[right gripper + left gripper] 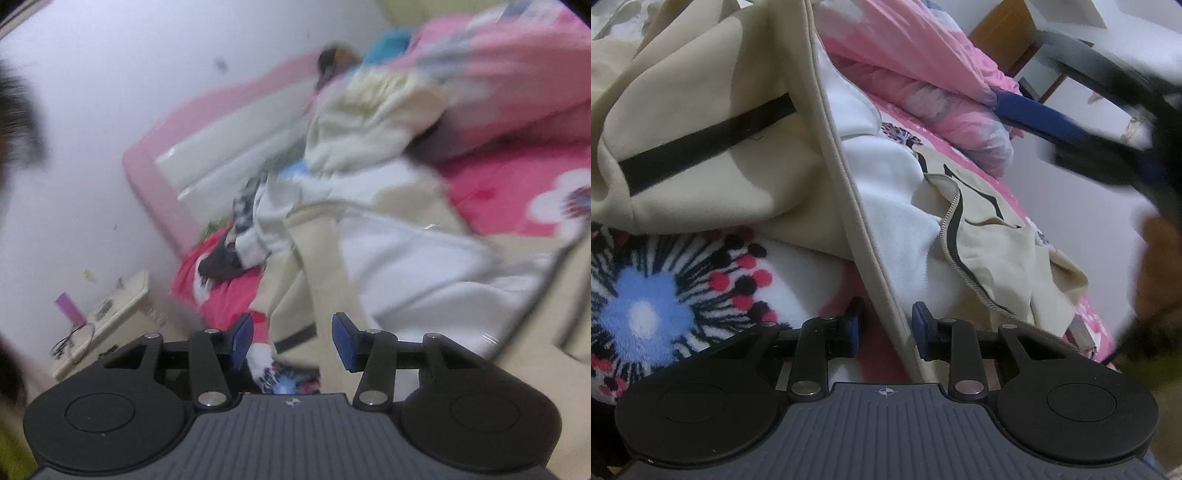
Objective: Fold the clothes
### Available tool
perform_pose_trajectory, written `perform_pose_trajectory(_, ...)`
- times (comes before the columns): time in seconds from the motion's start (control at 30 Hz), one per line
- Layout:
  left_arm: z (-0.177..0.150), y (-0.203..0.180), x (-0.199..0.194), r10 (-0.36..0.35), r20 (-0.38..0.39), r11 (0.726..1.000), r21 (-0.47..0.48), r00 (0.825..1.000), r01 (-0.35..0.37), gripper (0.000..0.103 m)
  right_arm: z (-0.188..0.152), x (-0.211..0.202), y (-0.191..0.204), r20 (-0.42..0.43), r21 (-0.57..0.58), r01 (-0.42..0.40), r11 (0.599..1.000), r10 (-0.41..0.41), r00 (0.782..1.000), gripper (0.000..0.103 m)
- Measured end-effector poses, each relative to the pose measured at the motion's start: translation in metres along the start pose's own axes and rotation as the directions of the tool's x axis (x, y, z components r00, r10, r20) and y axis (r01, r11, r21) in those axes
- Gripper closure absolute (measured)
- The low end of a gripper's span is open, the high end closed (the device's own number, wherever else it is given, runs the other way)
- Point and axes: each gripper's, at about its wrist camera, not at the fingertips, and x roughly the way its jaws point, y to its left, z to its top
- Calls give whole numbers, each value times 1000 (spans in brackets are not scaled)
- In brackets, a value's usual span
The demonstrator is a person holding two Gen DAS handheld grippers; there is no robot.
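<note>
Left wrist view showed the left gripper (885, 326) with fingers slightly apart, the cream jacket's (701, 147) hem edge running between them on the floral blanket (646, 295). Right wrist view showed the right gripper (291, 341), fingers spread, empty above the jacket.

Soft, even indoor light fell with faint shadows and no glare. Beyond the right gripper (292, 338) everything smeared with motion blur; edges bowed and darkened in both views.

right wrist view motion-blurred, cream jacket (369, 229) smeared, dark blurred shape (1115, 110) unidentifiable in left view
</note>
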Motion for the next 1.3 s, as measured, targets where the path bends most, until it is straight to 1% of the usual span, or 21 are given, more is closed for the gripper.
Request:
perform_pose_trajectory(0.1, -2, 1, -1, -10, 7, 1000, 2, 1000, 10, 75, 23, 55, -14, -109, 12, 3, 1000, -1, 994, 53)
perform_pose_trajectory(0.17, -3, 4, -3, -23, 10, 1000, 4, 1000, 23, 75, 36, 87, -29, -160, 31, 17, 999, -12, 987, 53)
perform_pose_trajectory(0.23, -4, 8, -4, -39, 14, 999, 5, 999, 39, 75, 42, 111, -45, -206, 70, 26, 997, -11, 979, 52)
perform_pose_trajectory(0.33, -6, 12, -5, -62, 19, 998, 13, 998, 62, 75, 40, 137, -60, -308, 100, -12, 995, 43, 950, 56)
perform_pose_trajectory(0.4, -7, 14, -6, -76, 22, 997, 21, 997, 76, 75, 35, 148, -56, -371, 85, -61, 995, 88, 924, 56)
perform_pose_trajectory(0.47, -7, 16, -5, -89, 24, 996, 29, 996, 89, 75, 31, 150, -43, -403, 5, -89, 996, 83, 911, 56)
perform_pose_trajectory(0.57, -8, 13, -3, -105, 25, 994, 32, 994, 104, 75, 29, 158, -37, -422, -31, -84, 996, 63, 904, 57)
perform_pose_trajectory(0.63, -6, 15, -1, -111, 22, 993, 32, 994, 110, 75, 31, 168, -41, -438, -18, -77, 997, 62, 897, 57)
perform_pose_trajectory(0.7, -6, 14, 0, -112, 21, 993, 37, 993, 111, 75, 29, 181, -41, -466, -1, -100, 995, 88, 880, 58)
perform_pose_trajectory(0.73, -6, 13, 0, -110, 21, 993, 38, 994, 109, 75, 28, 186, -39, -480, 5, -120, 993, 107, 870, 61)
perform_pose_trajectory(0.77, -6, 12, 1, -107, 20, 994, 39, 994, 106, 75, 26, 191, -37, -494, 12, -139, 990, 127, 860, 74)
perform_pose_trajectory(0.8, -6, 11, 1, -104, 18, 994, 39, 994, 104, 74, 26, 195, -32, -500, 16, -165, 986, 151, 853, 85)
perform_pose_trajectory(0.83, -5, 9, 2, -103, 16, 994, 38, 995, 102, 74, 27, 195, -24, -498, 12, -188, 982, 169, 851, 87)
perform_pose_trajectory(0.87, -4, 8, 2, -103, 14, 994, 36, 995, 102, 73, 28, 192, -15, -482, -5, -212, 977, 184, 856, 88)
perform_pose_trajectory(0.93, -1, 5, 2, -103, 7, 994, 30, 995, 103, 69, 36, 179, -2, -418, -19, -245, 969, 215, 883, 89)
perform_pose_trajectory(0.97, 0, 3, 3, -104, 4, 994, 28, 995, 103, 65, 41, 167, 2, -364, -13, -263, 965, 240, 900, 90)
perform_pose_trajectory(1.03, 4, -4, 4, -90, 6, 995, 38, 996, 90, 64, 53, 142, 8, -255, 0, -287, 958, 278, 926, 90)
perform_pose_trajectory(1.1, 8, -11, 6, -72, 11, 996, 53, 997, 71, 59, 65, 116, 11, -152, 3, -293, 956, 290, 945, 90)
perform_pose_trajectory(1.17, 13, -18, 8, -54, 19, 996, 65, 998, 53, 59, 76, 89, 13, -53, -2, -289, 957, 289, 956, 90)
perform_pose_trajectory(1.2, 16, -20, 9, -48, 25, 997, 67, 999, 46, 58, 81, 76, 14, -4, -4, -287, 958, 287, 958, 90)
perform_pose_trajectory(1.3, 26, -29, 12, -32, 39, 997, 71, 999, 29, 58, 90, 38, 9, 113, 10, -288, 957, 286, 952, 91)
